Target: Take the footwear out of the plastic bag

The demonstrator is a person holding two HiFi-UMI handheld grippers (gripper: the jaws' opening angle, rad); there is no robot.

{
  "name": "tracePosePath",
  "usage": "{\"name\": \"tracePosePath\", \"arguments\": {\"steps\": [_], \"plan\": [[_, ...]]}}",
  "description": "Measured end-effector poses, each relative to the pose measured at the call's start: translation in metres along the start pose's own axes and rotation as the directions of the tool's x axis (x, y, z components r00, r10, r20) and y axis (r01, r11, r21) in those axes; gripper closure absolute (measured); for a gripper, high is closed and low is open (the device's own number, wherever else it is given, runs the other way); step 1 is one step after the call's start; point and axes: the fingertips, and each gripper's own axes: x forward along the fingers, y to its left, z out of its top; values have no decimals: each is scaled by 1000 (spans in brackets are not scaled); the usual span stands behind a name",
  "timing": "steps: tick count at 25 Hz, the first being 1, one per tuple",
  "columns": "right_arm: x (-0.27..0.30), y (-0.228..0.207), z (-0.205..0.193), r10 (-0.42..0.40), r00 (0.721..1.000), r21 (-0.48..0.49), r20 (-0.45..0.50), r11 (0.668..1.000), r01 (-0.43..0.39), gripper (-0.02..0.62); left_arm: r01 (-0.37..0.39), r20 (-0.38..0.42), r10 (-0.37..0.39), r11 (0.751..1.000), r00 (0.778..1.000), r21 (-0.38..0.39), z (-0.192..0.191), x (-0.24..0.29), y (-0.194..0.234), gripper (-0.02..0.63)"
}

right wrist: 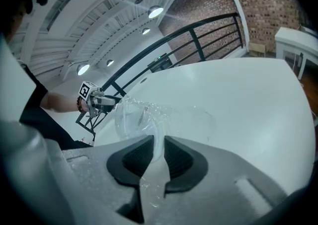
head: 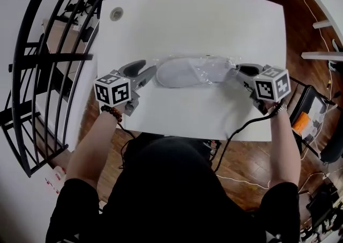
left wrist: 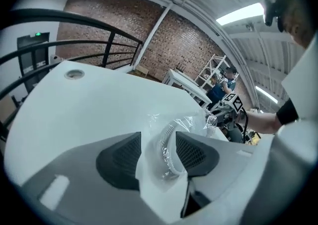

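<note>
While the clear plastic bag (head: 217,66) lies on the white surface (head: 193,22) in the head view, the left gripper (head: 146,74) sits at one end of it and the right gripper (head: 242,70) at the other. The pale grey slipper (head: 179,73) is inside the bag, nearer the left gripper.

Along the left gripper (left wrist: 158,137), the jaws stand wide apart. What looks like the slipper's rim (left wrist: 166,153), wrapped in plastic, lies between them and seems unpressed.

Along the right gripper (right wrist: 159,147), the jaws are narrow and pinch the bag's end (right wrist: 160,119). The slipper (right wrist: 130,119) rests beyond its tips, towards the left gripper (right wrist: 99,101).
</note>
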Motion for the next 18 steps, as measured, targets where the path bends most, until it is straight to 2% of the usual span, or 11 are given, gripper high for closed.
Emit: {"name": "tracePosePath", "arguments": {"steps": [6, 9, 12, 13, 18], "plan": [[0, 1, 1, -5, 1000, -13, 10, 1000, 5, 537, 114, -30, -118, 986, 993, -124, -14, 13, 8, 405], [-2, 1, 2, -5, 1000, -11, 15, 1000, 5, 537, 160, -32, -167, 974, 985, -163, -14, 18, 5, 447], [-3, 2, 2, -6, 1000, -9, 18, 1000, 6, 537, 186, -36, -195, 967, 980, -172, -15, 20, 2, 520], [-3, 2, 2, -7, 1000, -9, 18, 1000, 7, 537, 193, -39, -202, 966, 979, -170, -15, 20, 1, 565], [-6, 2, 1, -11, 1000, 1, 21, 1000, 11, 537, 192, -60, -201, 972, 978, -139, -13, 19, -2, 589]]}}
